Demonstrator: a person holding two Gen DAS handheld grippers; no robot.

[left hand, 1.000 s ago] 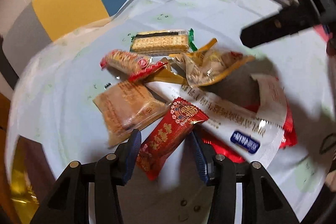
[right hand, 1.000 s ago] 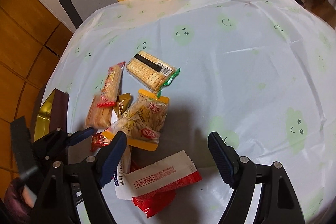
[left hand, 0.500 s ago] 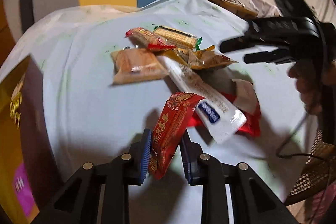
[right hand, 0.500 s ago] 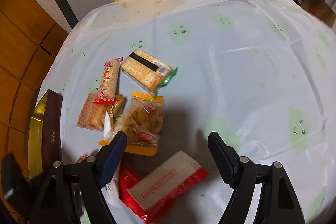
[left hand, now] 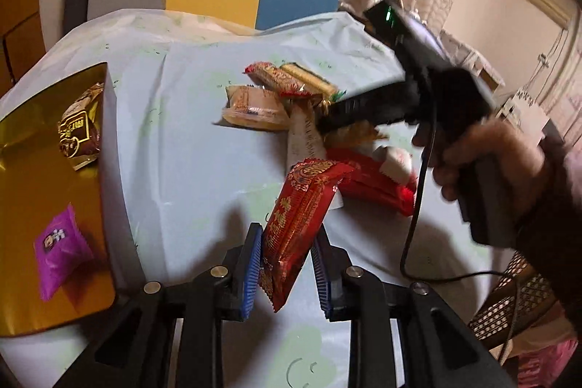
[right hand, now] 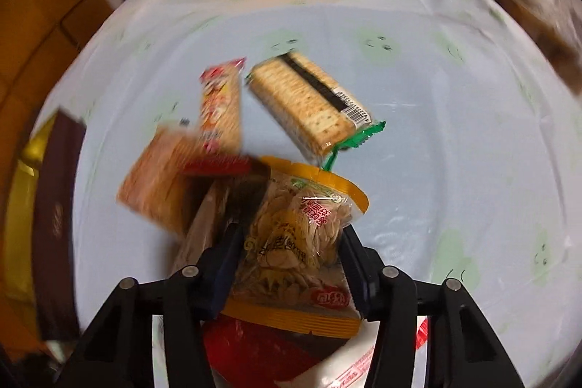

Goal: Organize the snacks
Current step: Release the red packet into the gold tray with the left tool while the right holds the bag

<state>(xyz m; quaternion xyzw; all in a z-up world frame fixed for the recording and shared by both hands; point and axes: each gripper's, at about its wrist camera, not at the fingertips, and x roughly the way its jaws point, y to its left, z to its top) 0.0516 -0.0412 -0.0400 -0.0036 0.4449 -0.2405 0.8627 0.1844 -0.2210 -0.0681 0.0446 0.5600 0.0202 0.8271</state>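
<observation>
Two pick-ups under way. L gripper is clamped on a red-and-gold foil snack packet, lifted above the pale blue tablecloth; the gold-lined open box lies at near left w/ two wrapped sweets already inside. R gripper is closing around a clear orange-edged bag of seeds (pads look to be touching its sides) at the pile's near edge. Next, probably: carry the packet left over the box, then release.
</observation>
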